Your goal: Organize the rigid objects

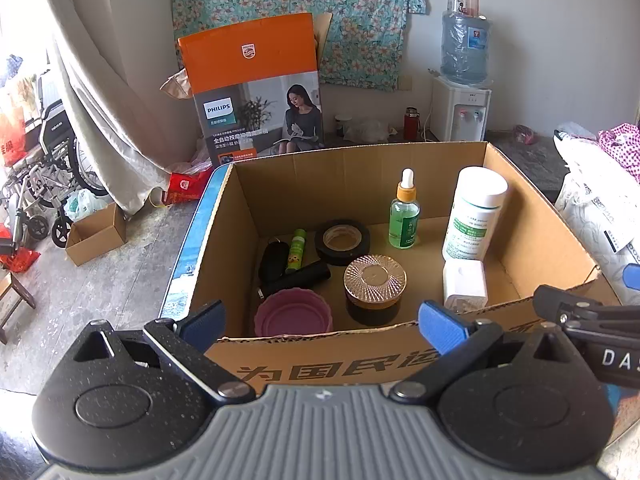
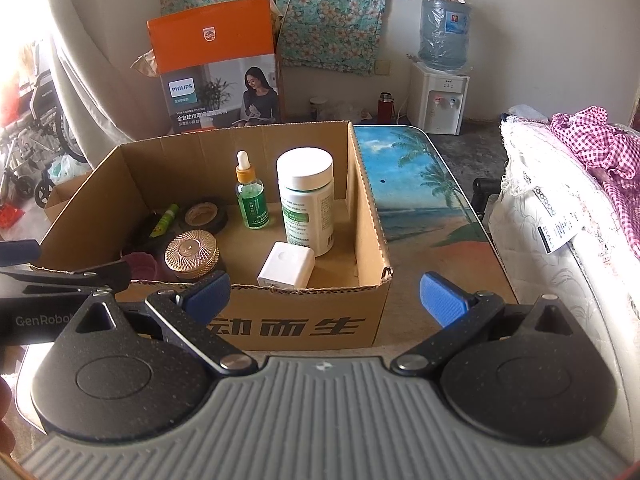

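Left wrist view: open brown corrugated cardboard box (image 1: 532, 236) fills the middle; left gripper (image 1: 322, 320) hovers at its near wall, blue pads spread wide, nothing between them.
Right wrist view: right gripper (image 2: 324, 294) hangs at the box's near right corner, jaws likewise released and empty.
Box, 12 to 1 o'clock: green glass dropper bottle with orange collar (image 1: 405, 216), upright; tall white plastic bottle with green label (image 1: 474, 216), upright, just right of it.
Box, 3 o'clock: white square plastic adapter (image 1: 465, 284), at the foot of the white bottle.
Box, centre: black tape roll (image 1: 342, 240), lying flat; round gold ribbed lid on a dark jar (image 1: 375, 278), nearer the camera.
Box, 9 o'clock: small green tube (image 1: 297, 250) and black cylinder (image 1: 298, 276), lying against each other.
Box, 7 o'clock: pink scalloped plastic cup (image 1: 293, 314), by the near wall.
Progress: judged nearly done; every small rigid item visible sits inside the box and none is seen loose on the table. What remains, if anything, cannot be told.
Surface: table with a painted beach-and-palm top (image 2: 420, 192), bare to the right of the box.
Room: orange and grey Philips carton (image 1: 260, 88) at 11 o'clock; white water dispenser with blue jug (image 1: 464, 76) at 1 o'clock; floral cloth (image 1: 300, 12) on the wall; wheelchair (image 1: 44, 172) at 9 o'clock.
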The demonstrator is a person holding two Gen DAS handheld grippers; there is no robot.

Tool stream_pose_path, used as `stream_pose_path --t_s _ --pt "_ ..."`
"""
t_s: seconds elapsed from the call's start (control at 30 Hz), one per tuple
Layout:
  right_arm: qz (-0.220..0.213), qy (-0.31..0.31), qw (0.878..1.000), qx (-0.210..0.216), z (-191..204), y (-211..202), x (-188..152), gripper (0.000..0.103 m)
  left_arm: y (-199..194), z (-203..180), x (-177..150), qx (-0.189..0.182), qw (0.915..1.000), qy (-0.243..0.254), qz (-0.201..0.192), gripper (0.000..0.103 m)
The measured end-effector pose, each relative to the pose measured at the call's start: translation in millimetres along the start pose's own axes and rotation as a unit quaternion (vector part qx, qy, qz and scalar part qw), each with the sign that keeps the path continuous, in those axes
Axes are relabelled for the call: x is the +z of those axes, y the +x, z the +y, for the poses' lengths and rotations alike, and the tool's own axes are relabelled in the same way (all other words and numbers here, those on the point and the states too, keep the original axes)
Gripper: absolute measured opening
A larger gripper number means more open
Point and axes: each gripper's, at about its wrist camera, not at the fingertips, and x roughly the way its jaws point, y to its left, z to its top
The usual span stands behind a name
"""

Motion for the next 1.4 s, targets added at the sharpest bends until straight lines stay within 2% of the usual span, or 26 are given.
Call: stream_pose_path --t_s 1.4 --pt "0.002 -0.004 1.000 -0.006 2.9 -4.8 0.3 0.102 1.2 4.8 -2.4 -0.007 0.9999 -0.006 0.006 0.103"
